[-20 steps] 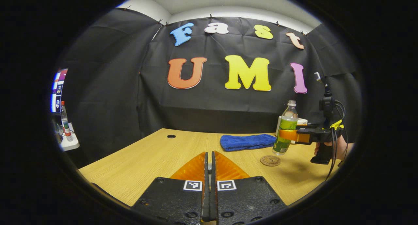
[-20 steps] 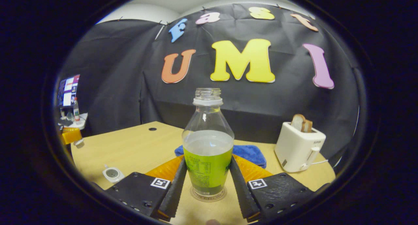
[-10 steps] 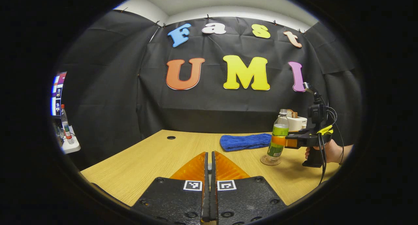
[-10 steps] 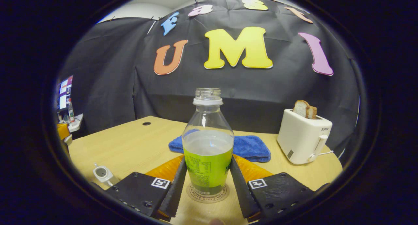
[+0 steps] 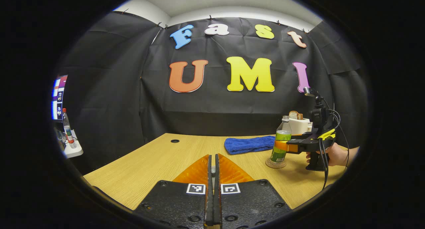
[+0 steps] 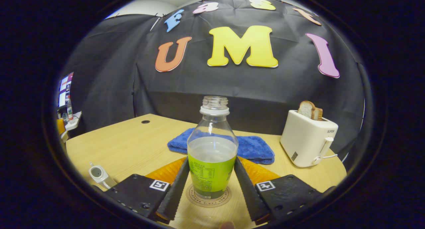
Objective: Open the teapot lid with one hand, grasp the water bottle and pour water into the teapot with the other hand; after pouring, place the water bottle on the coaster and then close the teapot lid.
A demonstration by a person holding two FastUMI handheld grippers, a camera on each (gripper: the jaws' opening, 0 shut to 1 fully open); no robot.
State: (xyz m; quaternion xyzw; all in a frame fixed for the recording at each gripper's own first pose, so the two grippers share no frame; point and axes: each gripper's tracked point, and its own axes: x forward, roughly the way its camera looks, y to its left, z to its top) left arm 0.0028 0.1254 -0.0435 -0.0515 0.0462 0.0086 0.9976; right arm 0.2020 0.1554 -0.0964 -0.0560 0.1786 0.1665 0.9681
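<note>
The water bottle, clear with a green label and no cap, stands upright on the round coaster. My right gripper is open, its fingers close along both sides of the bottle. In the left gripper view, the bottle, the coaster and the right gripper sit at the right, with a hand on its handle. My left gripper is shut above the table, a small pale bit of the teapot lid between its tips. The white teapot is at the lower left.
A blue towel lies behind the bottle. A white toaster holding bread stands at the right rear. The wooden table has a cable hole near its far left. A side shelf carries another bottle.
The right gripper lowered the bottle onto the coaster, then its fingers spread slightly off the bottle. The left gripper stayed shut and hardly moved.
</note>
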